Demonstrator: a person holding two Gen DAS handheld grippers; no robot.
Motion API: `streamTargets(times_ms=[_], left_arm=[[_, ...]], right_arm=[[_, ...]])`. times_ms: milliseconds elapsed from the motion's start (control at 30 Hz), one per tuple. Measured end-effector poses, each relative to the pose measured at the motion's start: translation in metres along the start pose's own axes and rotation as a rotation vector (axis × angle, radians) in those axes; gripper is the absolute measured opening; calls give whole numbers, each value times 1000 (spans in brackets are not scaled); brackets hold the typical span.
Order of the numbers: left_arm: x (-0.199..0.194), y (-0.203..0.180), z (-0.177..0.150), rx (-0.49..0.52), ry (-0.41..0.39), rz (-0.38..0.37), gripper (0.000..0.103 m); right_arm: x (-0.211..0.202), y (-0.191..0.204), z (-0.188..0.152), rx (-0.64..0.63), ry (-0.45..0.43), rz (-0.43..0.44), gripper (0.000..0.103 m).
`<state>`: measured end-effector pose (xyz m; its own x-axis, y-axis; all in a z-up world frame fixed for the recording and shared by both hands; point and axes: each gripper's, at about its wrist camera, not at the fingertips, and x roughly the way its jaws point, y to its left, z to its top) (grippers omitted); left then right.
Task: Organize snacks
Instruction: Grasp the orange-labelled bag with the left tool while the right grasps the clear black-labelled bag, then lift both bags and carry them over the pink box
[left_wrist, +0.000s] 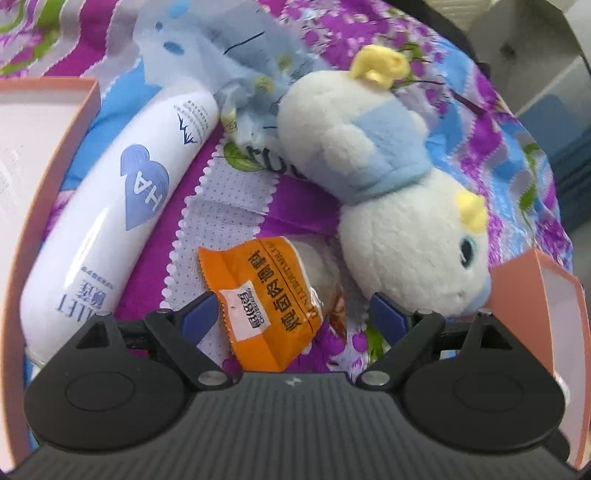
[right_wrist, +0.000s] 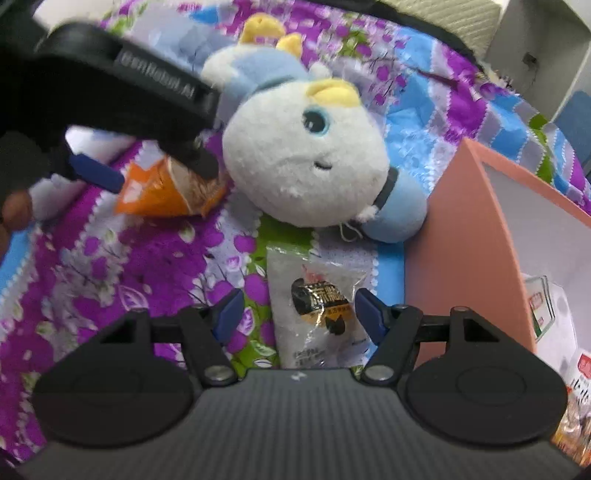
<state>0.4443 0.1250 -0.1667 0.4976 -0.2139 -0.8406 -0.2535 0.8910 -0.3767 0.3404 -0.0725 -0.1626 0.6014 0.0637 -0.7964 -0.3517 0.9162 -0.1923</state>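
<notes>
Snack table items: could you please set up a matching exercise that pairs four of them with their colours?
Things:
1. sauce packet
2. plush toy
3. spray bottle
4. storage box

Colours:
A. salmon pink outside, white inside
B. orange with a white label
C. white with a blue heart
D. white and light blue, yellow horns

Pairs: 1-B, 2-D, 3-C, 4-A

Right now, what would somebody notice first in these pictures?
Probably the white and blue plush toy lying on the purple flowered cloth, next to the pink box. Then the orange snack packet between the open left gripper, and the white spray bottle beside it.
</notes>
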Motion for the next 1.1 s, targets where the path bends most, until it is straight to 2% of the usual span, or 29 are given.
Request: streamTargets(times_ms=[100, 200, 300, 467, 667, 833, 1100], left_arm=[[11, -3, 5, -22, 30, 18, 91], [21, -5, 8, -26, 28, 37, 90], [29, -8, 9, -7, 22, 63, 90], [30, -11, 7, 43, -13, 62, 77], [19, -18, 0, 123, -52, 50, 64], [-1, -16, -11, 164, -86, 41, 62], [-31, 0, -36, 215, -138, 42, 61]], right_arm=[[7, -4, 1, 13, 23, -6, 68], [16, -8, 0, 15, 50, -2, 62], [21, -9, -1, -3, 62, 9, 61], [21, -13, -3, 3, 54, 20, 55], [18, -14, -3, 21, 38, 24, 46], [5, -21, -8, 85, 0, 44, 44], [-14, -18, -17, 152, -55, 133, 44]])
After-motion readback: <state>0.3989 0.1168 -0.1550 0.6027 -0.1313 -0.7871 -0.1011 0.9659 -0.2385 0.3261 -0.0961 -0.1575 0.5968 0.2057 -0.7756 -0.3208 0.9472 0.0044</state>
